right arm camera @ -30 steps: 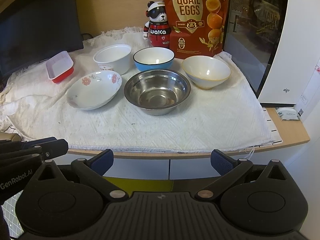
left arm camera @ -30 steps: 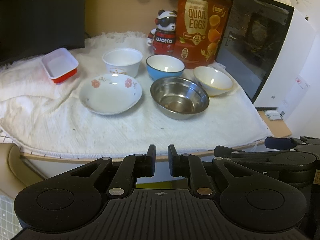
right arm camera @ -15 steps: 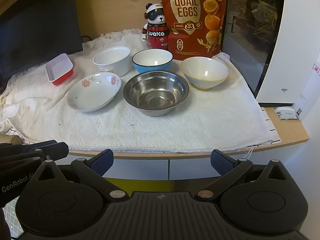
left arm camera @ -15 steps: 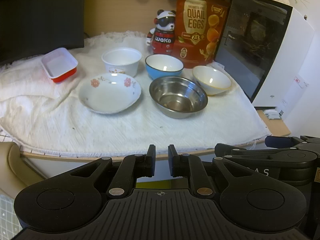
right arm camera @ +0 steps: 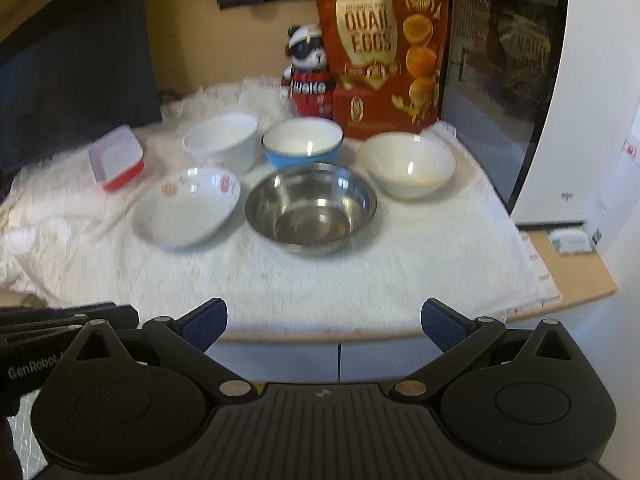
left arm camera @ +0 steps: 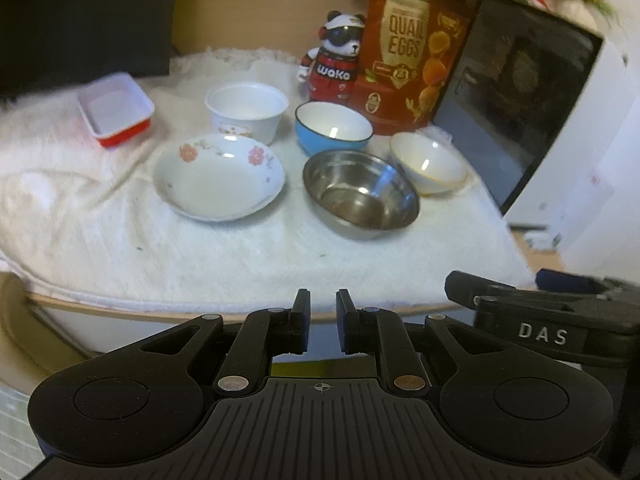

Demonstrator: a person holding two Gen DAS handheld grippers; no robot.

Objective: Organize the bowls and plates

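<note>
On the white cloth (left arm camera: 200, 256) stand a flowered plate (left arm camera: 219, 178), a steel bowl (left arm camera: 360, 194), a blue bowl (left arm camera: 334, 128), a white cup-like bowl (left arm camera: 247, 112), a cream bowl (left arm camera: 429, 164) and a red-and-white rectangular dish (left arm camera: 116, 108). The same pieces show in the right wrist view: plate (right arm camera: 187, 206), steel bowl (right arm camera: 311, 208), blue bowl (right arm camera: 302, 142), cream bowl (right arm camera: 407, 165). My left gripper (left arm camera: 323, 304) is nearly shut and empty, at the table's front edge. My right gripper (right arm camera: 324, 320) is open and empty, also at the front edge.
A panda figure (left arm camera: 336, 66) and a quail-egg bag (left arm camera: 408, 56) stand at the back. A white appliance with a dark door (right arm camera: 560, 92) fills the right side. A dark monitor (left arm camera: 84, 20) is at the back left.
Both grippers have moved forward and up towards the table, so the dishes look closer. The views are slightly blurred. Jaw openings are unchanged.
</note>
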